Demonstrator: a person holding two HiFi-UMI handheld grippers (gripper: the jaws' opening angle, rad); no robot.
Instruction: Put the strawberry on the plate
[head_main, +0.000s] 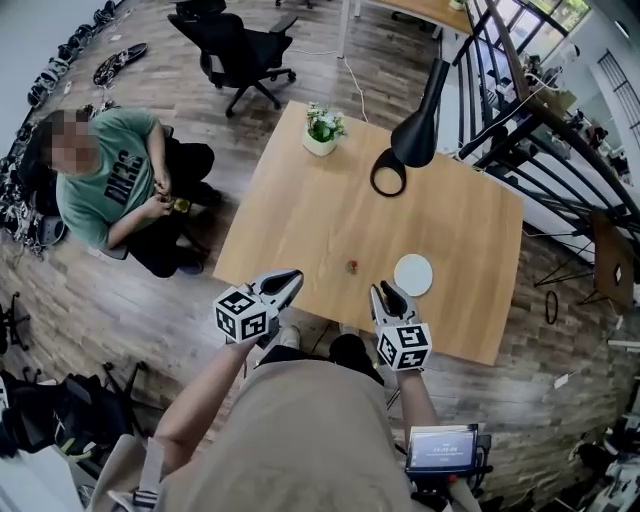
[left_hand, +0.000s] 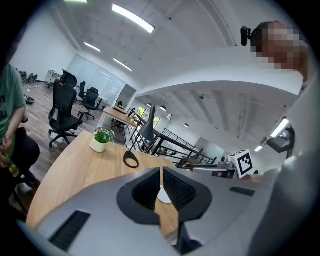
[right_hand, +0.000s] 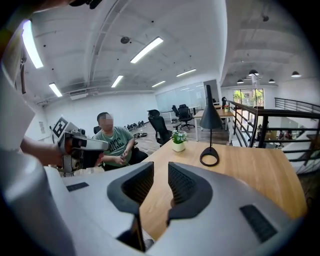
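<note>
Right tool (head_main: 383, 291), jaws slightly apart and empty, and left tool (head_main: 288, 281), jaws together and empty, hover at the near edge of the worktop (head_main: 300, 200). The strawberry (head_main: 352, 266) lies near the plate (head_main: 413, 274), not on it. A wider opening and a gentle squeeze would likely suit the soft fruit.

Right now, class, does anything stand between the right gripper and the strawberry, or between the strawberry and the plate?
Nothing visible does. Only bare table lies between the right gripper and the strawberry, and between the strawberry and the plate beside it. The lamp and potted plant stand further off, clear of both paths.
</note>
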